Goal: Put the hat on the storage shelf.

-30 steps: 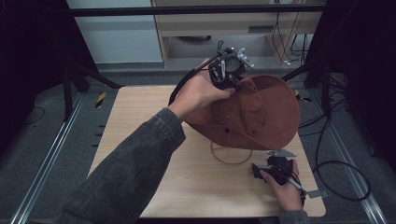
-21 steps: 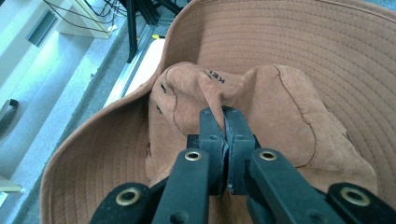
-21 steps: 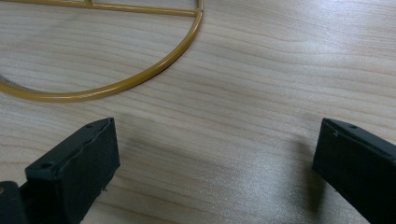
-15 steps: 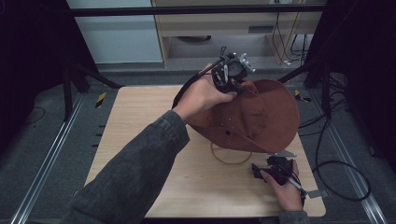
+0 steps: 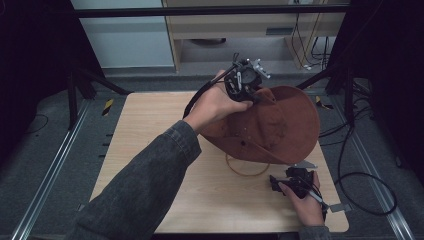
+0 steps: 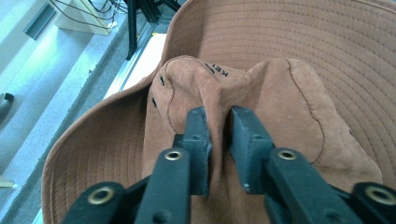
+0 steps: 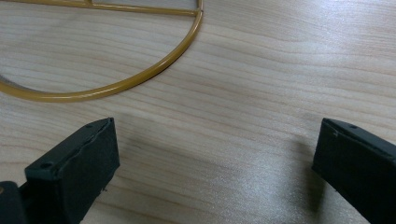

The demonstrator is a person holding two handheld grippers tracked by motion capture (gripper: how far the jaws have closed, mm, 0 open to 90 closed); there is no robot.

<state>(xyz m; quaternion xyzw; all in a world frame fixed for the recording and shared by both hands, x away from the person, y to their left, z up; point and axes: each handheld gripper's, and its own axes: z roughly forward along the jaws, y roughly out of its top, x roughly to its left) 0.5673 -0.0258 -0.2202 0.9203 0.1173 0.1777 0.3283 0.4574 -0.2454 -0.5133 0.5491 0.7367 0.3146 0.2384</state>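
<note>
We note a light wooden table [image 5: 150,130] on grey floor [image 5: 45,145], metal rails [image 5: 47,175] either side, a pale cabinet [image 5: 250,30] behind, and black cables [image 5: 360,175] at right.

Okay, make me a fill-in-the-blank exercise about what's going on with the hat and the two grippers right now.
1. The left gripper is pinching a fold in the crown of the brown ____.
2. The right gripper rests low over the wooden table with its jaws ____.
3. On the table, partly under the hat, lies a thin yellow ____.

Missing words: hat; open; ring
</note>
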